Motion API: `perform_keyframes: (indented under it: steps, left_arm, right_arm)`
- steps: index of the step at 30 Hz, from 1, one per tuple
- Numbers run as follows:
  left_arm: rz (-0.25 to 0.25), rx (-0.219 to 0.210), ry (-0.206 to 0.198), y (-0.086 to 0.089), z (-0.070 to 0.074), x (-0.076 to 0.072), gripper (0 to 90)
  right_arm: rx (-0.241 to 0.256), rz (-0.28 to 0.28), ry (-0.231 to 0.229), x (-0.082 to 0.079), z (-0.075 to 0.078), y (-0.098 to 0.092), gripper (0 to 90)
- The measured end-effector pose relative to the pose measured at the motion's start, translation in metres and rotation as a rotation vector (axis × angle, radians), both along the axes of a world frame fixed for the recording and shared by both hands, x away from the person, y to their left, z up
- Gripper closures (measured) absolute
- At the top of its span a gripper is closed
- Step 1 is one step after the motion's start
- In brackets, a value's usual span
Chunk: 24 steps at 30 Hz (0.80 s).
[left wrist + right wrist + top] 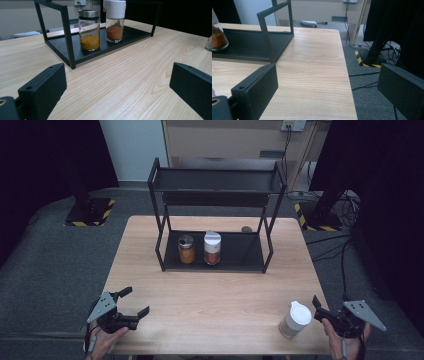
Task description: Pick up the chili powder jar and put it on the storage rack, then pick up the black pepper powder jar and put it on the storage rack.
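A black two-tier rack (216, 195) stands at the back of the wooden table (215, 295). Its lower shelf holds a metal-lidded glass jar of yellow spice (186, 249) (89, 31) and a white-capped jar of orange-red spice (212, 248) (115, 22) (218, 36). A third jar with a white lid (295, 320) stands at the front right, just left of my right gripper (321, 312) (327, 92). That gripper is open and holds nothing. My left gripper (136, 301) (117, 95) is open above the front left of the table, also holding nothing.
A small dark object (246, 228) lies on the table behind the rack's right side. The rack's top shelf (215, 180) is bare. Beyond the table's right edge, cables (364, 75) and a striped stand base (320, 217) sit on the grey floor.
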State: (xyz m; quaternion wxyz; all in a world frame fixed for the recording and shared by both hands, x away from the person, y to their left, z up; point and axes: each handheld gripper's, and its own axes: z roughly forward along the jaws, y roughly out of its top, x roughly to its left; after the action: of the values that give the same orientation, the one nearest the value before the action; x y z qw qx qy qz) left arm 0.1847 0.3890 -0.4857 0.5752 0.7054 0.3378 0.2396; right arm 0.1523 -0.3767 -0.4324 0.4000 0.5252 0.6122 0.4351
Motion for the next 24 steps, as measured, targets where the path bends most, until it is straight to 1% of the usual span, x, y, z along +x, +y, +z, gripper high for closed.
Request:
perform_keyframes:
  steps: [6,10,14,17,20,24]
  left_arm:
    - [0.000,0.001,0.000,0.000,0.000,0.000,0.0]
    - [0.000,0.000,0.001,0.000,0.000,0.000,0.0]
    - [0.000,0.002,0.001,0.000,0.000,0.000,0.0]
    - [0.002,0.000,0.002,0.000,0.000,0.000,0.0]
    - [0.003,0.000,0.003,0.000,0.000,0.000,0.0]
    - [0.004,-0.001,0.004,0.000,0.000,0.000,0.0]
  right_arm:
    - [0.002,0.000,-0.013,-0.001,0.004,-0.001,3.2]
    - [0.004,0.010,-0.014,-0.001,0.008,-0.001,3.1]
    - [0.023,0.025,-0.020,-0.002,0.012,-0.003,2.9]
    - [0.015,0.039,-0.024,-0.002,0.017,-0.003,2.9]
    - [0.036,0.062,-0.026,-0.002,0.021,-0.007,2.7]
    - [0.032,0.081,-0.031,-0.002,0.026,-0.008,2.6]
